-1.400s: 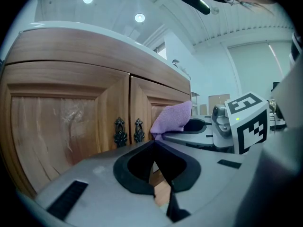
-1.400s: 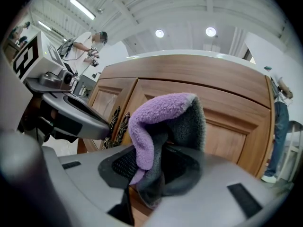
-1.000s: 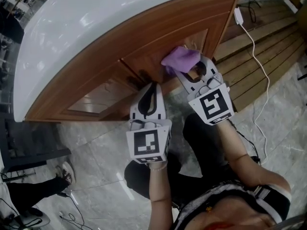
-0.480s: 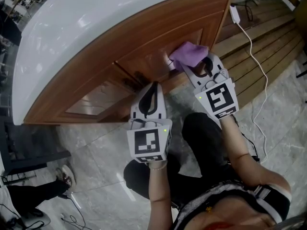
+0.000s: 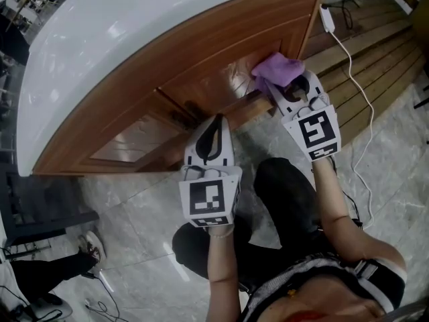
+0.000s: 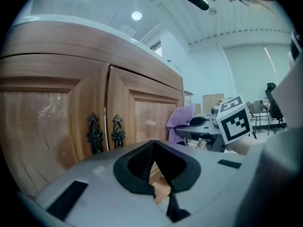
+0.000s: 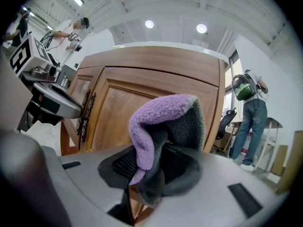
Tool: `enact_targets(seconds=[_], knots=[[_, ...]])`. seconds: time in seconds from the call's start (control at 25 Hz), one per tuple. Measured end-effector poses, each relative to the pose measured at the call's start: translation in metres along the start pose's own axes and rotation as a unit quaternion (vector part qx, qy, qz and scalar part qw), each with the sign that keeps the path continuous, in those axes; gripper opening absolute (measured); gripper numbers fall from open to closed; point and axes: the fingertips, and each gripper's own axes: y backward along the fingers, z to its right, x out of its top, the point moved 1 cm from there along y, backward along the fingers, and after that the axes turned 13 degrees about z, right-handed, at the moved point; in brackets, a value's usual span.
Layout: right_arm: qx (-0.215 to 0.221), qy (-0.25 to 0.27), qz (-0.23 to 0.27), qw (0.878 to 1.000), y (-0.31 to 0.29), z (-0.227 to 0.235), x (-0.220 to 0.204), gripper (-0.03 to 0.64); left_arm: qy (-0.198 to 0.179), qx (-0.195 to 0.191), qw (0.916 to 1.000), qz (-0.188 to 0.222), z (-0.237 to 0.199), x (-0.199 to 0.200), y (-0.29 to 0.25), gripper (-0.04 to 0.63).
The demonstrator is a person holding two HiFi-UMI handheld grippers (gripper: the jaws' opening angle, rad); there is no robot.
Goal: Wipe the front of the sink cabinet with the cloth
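The wooden sink cabinet (image 5: pixel 201 66) curves under a white countertop (image 5: pixel 120 39). My right gripper (image 5: pixel 281 86) is shut on a purple cloth (image 5: pixel 275 69), which is pressed against the right door panel near the cabinet's right end. In the right gripper view the cloth (image 7: pixel 163 126) bunches up out of the jaws in front of the door (image 7: pixel 132 103). My left gripper (image 5: pixel 209 136) is shut with nothing in it, held low before the two dark door handles (image 6: pixel 104 131). From the left gripper view the cloth (image 6: pixel 182 122) and the right gripper (image 6: pixel 208 126) show at the right.
A white cable (image 5: pixel 362 106) with a plug runs over wooden slats (image 5: pixel 375 52) at the right. A person (image 7: pixel 251 122) with a green backpack stands beyond the cabinet's right end. The person's knees (image 5: pixel 281 200) are on the grey marble floor.
My right gripper has slid the cloth rightward along the cabinet front, from the middle of the right door to near its right edge. The left gripper has stayed put.
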Motion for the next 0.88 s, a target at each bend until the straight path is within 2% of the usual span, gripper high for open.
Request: enact_targets(seconds=[0.36,0.88], knots=[[-0.025,0.005,-0.018,1.0,0.008,0.023,-0.011,0.163,0.002,-0.004,1.0,-0.006,0.002,-0.005,-0.002,0.0],[-0.028,0.0,-0.004,1.0,0.009,0.025,-0.012,0.167,0.004,0.003,0.9998,-0.018,-0.002,-0.012,0.003,0.0]])
